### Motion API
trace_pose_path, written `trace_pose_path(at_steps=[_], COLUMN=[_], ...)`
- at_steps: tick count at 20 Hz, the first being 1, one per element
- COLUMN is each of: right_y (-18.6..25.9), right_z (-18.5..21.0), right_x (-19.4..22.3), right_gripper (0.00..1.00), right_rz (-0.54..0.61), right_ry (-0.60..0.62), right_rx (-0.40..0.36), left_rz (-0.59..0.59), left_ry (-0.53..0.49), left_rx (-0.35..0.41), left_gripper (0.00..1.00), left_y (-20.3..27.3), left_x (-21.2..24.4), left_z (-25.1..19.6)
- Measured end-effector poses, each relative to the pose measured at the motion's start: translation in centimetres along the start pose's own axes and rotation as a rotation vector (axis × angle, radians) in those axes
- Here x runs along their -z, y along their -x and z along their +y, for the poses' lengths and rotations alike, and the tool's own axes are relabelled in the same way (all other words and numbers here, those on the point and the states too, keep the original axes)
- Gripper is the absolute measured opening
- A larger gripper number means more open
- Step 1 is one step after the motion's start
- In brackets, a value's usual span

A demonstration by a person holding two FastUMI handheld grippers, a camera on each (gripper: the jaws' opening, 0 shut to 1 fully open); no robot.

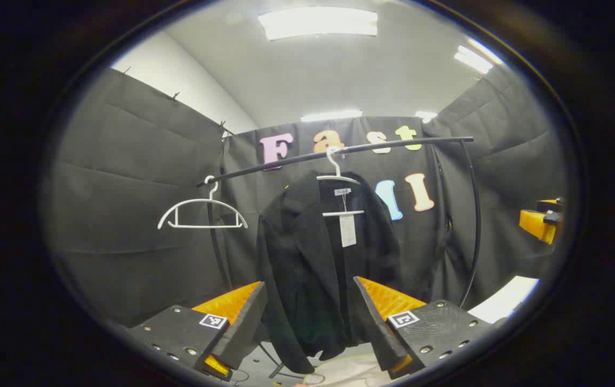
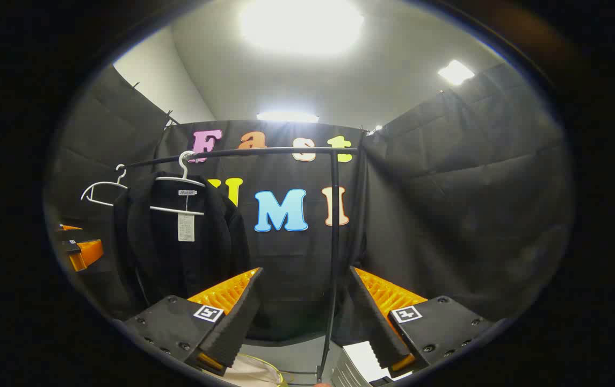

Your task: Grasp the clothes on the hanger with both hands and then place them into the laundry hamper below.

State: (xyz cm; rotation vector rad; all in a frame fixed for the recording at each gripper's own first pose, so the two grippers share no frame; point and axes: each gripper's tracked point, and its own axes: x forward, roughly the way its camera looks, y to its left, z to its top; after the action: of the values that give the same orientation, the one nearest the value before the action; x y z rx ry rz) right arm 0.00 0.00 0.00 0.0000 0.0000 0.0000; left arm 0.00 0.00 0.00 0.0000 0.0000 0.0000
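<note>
1. In the left gripper view the left claw (image 1: pixel 310 301) stands wide apart, its two fingers holding nothing between them.
2. Straight ahead of it, seen through the gap between the fingers, hangs a black jacket (image 1: pixel 307 263); it is apart from the fingers, not touched by them.
3. The jacket sits on a white hanger (image 1: pixel 339 180) with a paper tag (image 1: pixel 347 228) dangling at the collar. The hanger hooks over a black rail (image 1: pixel 393 144) above the left claw.
4. Up and to the left of the left claw, a second white hanger (image 1: pixel 202 212) hangs bare on the same rail.
5. Low between the fingers, beneath the jacket's hem, a pale rounded rim (image 1: pixel 345 371) shows; I cannot tell whether it is the laundry hamper.
6. Far to the right of the left claw, the right claw (image 1: pixel 543 223) shows at the edge of the view.
7. In the right gripper view the right claw (image 2: pixel 304 303) is likewise spread wide and empty.
8. Ahead of it, between the fingers, stands the rack's upright post (image 2: pixel 334 242).
9. The jacket hangs up and well to the left of the right claw.
</note>
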Motion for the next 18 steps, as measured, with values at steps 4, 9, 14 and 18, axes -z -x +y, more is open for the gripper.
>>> trace_pose_path(at_steps=[4, 9, 14, 18], right_y=[0.5, 1.3, 2.2, 2.4], right_z=[0.3, 0.3, 0.1, 0.5], right_x=[-0.2, -0.3, -0.1, -0.6], right_gripper=[0.98, 0.98, 0.97, 0.97], right_rz=[-0.007, -0.006, -0.003, -0.017], right_ry=[0.009, -0.008, -0.011, -0.009], right_rx=[-0.009, 0.0, 0.013, 0.012], left_rz=[0.001, -0.005, -0.02, -0.02], left_ry=[-0.004, 0.001, -0.01, -0.009], left_rx=[0.003, -0.004, 0.009, 0.02], left_gripper=[0.93, 0.93, 0.93, 0.93], left_y=[0.7, 1.7, 2.3, 2.4], left_x=[0.0, 0.0, -0.6, -0.4], left_z=[0.0, 0.4, 0.2, 0.3])
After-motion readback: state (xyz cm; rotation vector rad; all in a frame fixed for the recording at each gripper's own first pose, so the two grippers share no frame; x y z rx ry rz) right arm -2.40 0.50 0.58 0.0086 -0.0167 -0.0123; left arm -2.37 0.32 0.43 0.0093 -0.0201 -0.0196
